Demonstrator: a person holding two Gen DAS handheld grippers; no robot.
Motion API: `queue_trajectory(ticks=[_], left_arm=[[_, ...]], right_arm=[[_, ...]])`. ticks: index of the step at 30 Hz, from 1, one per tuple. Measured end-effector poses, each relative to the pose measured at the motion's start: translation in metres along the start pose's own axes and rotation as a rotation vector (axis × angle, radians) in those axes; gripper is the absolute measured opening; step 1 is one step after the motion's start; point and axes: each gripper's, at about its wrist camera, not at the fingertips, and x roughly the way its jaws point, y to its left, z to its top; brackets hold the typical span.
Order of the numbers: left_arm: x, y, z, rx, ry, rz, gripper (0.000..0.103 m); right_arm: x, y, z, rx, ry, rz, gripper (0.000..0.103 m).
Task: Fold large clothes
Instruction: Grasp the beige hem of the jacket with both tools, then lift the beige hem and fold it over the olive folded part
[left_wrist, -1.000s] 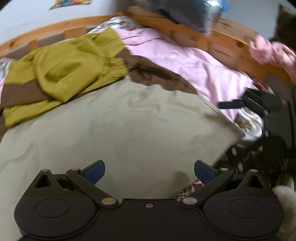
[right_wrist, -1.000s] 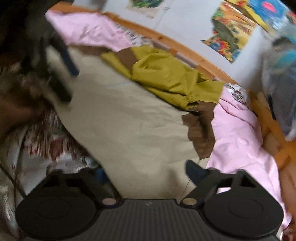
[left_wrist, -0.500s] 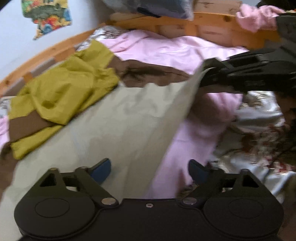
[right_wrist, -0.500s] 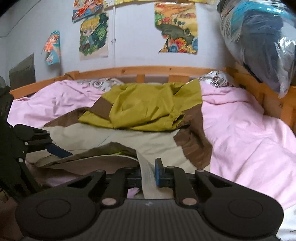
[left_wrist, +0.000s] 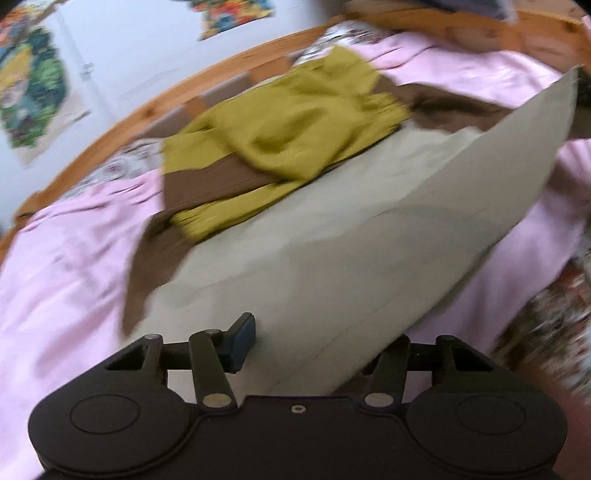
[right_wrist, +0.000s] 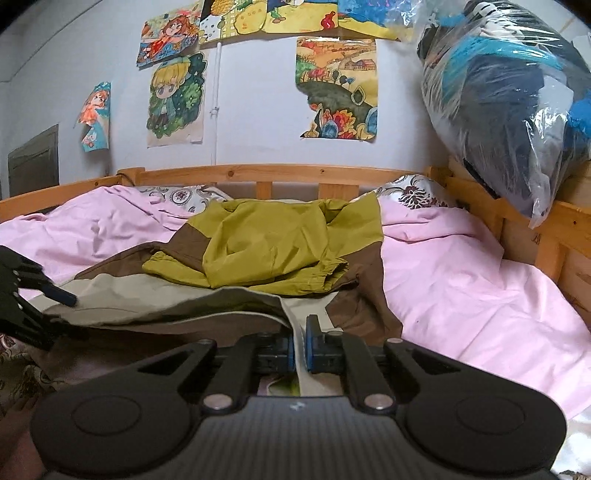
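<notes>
— Where's the garment now?

— The big garment, beige with brown and olive panels, lies spread on the pink sheet of the wooden bed. Its olive part is bunched near the headboard. A second ago the beige part lay flat; now its near edge is lifted off the sheet and stretched like a sail towards the right of the left wrist view.

— What's holding it up?

— The right gripper. A second ago its jaws stood apart over the cloth; now the blue pads are pinched tight on the beige hem, which runs up between them.

— And the left gripper?

— Its jaws were wide a second ago and have just been closing. They're now about halfway in, with the raised beige edge passing between them. One blue pad shows, close beside the cloth; the other finger is hidden behind the fabric, so I can't tell if it presses yet.

— Anything else changed?

— The left camera has swung, so the wall drawings now show.
</notes>
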Motion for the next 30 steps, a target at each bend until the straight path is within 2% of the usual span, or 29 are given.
queue_trajectory(ticks=[2,4,7,8,10,14,19,26,30], left_arm=[[-0.001,0.015,-0.012,-0.021,0.021,0.053,0.056],[0.001,0.029,-0.020,-0.049,0.045,0.092,0.052],[0.003,0.045,-0.028,-0.094,0.048,0.109,0.026],[0.003,0.048,-0.029,-0.115,0.039,0.104,0.012],[-0.001,0.055,-0.030,-0.182,-0.002,0.088,0.001],[-0.025,0.064,-0.022,-0.230,-0.110,0.095,0.000],[-0.082,0.080,-0.009,-0.263,-0.229,0.044,0.000],[-0.172,0.089,-0.010,-0.259,-0.297,-0.040,0.000],[-0.188,0.094,0.002,-0.251,-0.303,-0.049,0.000]], right_arm=[[-0.001,0.002,0.000,-0.006,0.000,-0.009,0.007],[-0.002,0.004,-0.001,-0.014,0.005,-0.018,0.007],[-0.004,0.010,-0.003,-0.051,0.011,-0.027,0.007],[-0.005,0.011,-0.003,-0.054,0.011,-0.020,0.006],[-0.007,0.013,-0.002,-0.054,0.018,-0.023,0.005],[-0.023,0.019,0.008,-0.066,-0.017,-0.059,0.002],[-0.066,0.023,0.029,-0.063,-0.078,-0.098,0.002],[-0.140,0.043,0.057,-0.137,-0.113,-0.120,0.002],[-0.143,0.049,0.077,-0.170,-0.132,-0.133,0.002]])
